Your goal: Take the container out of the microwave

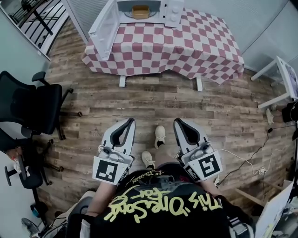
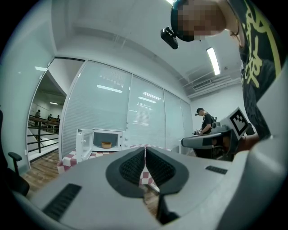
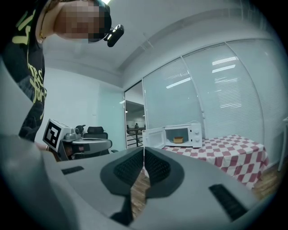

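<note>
Nearest, the left gripper and right gripper are both closed, empty. Well beyond, at the table's far left corner, the container sits inside the open microwave. Approach looks barely begun; next means walking up, opening one claw

- The microwave stands on the table, at its far left corner.
- The container sits inside the microwave.
- An office chair stands left of the table.
- A person stands before the table, well apart.
</note>
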Action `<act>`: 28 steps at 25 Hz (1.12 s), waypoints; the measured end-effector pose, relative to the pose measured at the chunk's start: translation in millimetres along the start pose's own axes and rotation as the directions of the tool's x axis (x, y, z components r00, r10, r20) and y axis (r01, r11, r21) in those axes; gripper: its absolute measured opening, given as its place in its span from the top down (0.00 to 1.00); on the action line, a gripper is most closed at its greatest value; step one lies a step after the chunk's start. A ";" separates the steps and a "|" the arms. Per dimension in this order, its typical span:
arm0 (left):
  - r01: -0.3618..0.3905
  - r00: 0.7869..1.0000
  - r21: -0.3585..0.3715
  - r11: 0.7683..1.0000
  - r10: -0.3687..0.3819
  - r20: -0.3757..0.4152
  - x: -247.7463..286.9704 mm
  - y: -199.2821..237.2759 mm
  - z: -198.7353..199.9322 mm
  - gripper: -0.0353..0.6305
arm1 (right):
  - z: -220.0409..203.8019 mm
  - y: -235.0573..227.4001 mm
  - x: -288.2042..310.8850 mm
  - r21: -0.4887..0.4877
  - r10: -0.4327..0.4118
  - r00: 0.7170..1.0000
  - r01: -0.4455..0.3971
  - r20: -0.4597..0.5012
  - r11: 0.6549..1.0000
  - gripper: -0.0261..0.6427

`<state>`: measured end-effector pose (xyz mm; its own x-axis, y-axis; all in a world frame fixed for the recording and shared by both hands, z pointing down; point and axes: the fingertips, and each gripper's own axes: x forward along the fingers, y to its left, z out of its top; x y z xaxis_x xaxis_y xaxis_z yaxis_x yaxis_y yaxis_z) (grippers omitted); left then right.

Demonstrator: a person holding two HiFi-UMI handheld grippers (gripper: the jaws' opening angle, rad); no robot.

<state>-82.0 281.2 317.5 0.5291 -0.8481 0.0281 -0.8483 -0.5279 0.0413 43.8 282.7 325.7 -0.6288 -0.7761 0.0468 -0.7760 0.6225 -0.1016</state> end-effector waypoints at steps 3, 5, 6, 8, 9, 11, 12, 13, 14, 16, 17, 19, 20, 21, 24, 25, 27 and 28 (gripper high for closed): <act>-0.010 1.000 0.003 1.000 0.010 -0.004 6.8 5.5 -1.8 0.93 | -0.5 -6.6 8.8 -0.003 0.004 1.000 -0.004 0.000 1.000 0.94; -0.019 1.000 0.004 1.000 0.019 -0.001 13.0 9.5 -1.1 0.93 | 1.2 -12.2 14.9 0.001 0.010 1.000 -0.010 0.002 1.000 0.94; -0.025 1.000 0.004 1.000 0.025 0.000 16.7 11.8 -0.4 0.93 | 2.6 -15.4 18.5 0.002 0.013 1.000 -0.013 0.003 1.000 0.94; -0.035 0.999 0.006 0.999 0.035 0.003 25.4 16.8 1.3 0.93 | 5.6 -22.9 26.1 0.008 0.019 1.000 -0.019 0.001 1.000 0.94; -0.039 0.999 0.008 0.999 0.039 0.005 30.4 19.0 2.3 0.93 | 7.6 -27.1 29.9 0.007 0.022 1.000 -0.022 0.001 1.000 0.94; -0.045 0.999 0.010 0.999 0.045 0.008 41.6 23.0 4.8 0.93 | 12.2 -36.9 38.2 -0.003 0.030 1.000 -0.030 0.004 1.000 0.94; -0.048 0.999 0.011 0.999 0.048 0.009 47.4 25.2 6.0 0.93 | 14.7 -42.1 43.1 -0.007 0.033 0.999 -0.033 0.008 0.999 0.94; -0.051 0.999 0.012 0.999 0.051 0.010 53.1 27.7 7.0 0.93 | 18.2 -46.9 48.5 -0.004 0.035 0.999 -0.035 0.016 0.999 0.94; -0.054 0.998 0.011 0.998 0.054 0.012 58.9 30.3 7.9 0.93 | 23.9 -51.1 54.3 0.003 0.038 0.999 -0.038 0.034 0.999 0.94; -0.057 0.998 0.013 0.998 0.057 0.013 70.6 35.3 9.4 0.93 | 37.3 -58.3 65.4 0.017 0.044 0.996 -0.045 0.081 0.999 0.94; -0.058 0.998 0.014 0.998 0.057 0.014 76.5 37.9 9.9 0.93 | 41.0 -61.9 69.9 0.018 0.047 0.995 -0.048 0.091 0.999 0.94; -0.059 0.998 0.015 0.998 0.059 0.016 88.4 43.5 11.4 0.93 | 44.8 -69.9 78.6 0.013 0.052 0.994 -0.054 0.093 0.998 0.94; -0.060 0.998 0.016 0.998 0.059 0.018 94.5 46.2 12.3 0.93 | 46.4 -74.2 83.0 0.010 0.055 0.994 -0.056 0.093 0.998 0.94; -0.060 0.998 0.018 0.998 0.060 0.020 100.7 48.7 13.3 0.93 | 48.2 -78.9 87.1 0.009 0.056 0.994 -0.057 0.094 0.998 0.94; -0.064 0.998 0.028 0.998 0.063 0.022 118.6 56.0 16.5 0.93 | 54.3 -93.9 98.9 0.008 0.058 0.993 -0.059 0.101 0.998 0.94; -0.066 0.998 0.032 0.997 0.066 0.023 124.3 58.5 18.1 0.93 | 56.5 -98.9 102.8 0.008 0.058 0.993 -0.059 0.105 0.998 0.94; -0.073 0.997 0.036 0.997 0.072 0.027 134.8 63.1 21.6 0.93 | 60.3 -108.2 110.1 0.007 0.062 0.992 -0.063 0.110 0.998 0.94; -0.077 0.997 0.038 0.996 0.076 0.030 139.5 64.7 23.2 0.93 | 61.4 -112.4 113.3 0.006 0.066 0.992 -0.067 0.111 0.998 0.94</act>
<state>-63.6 127.7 301.0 0.4626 -0.8866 0.0014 -0.8866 -0.4626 0.0012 62.9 118.6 281.4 -0.6689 -0.7400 -0.0704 -0.7320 0.6722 -0.1106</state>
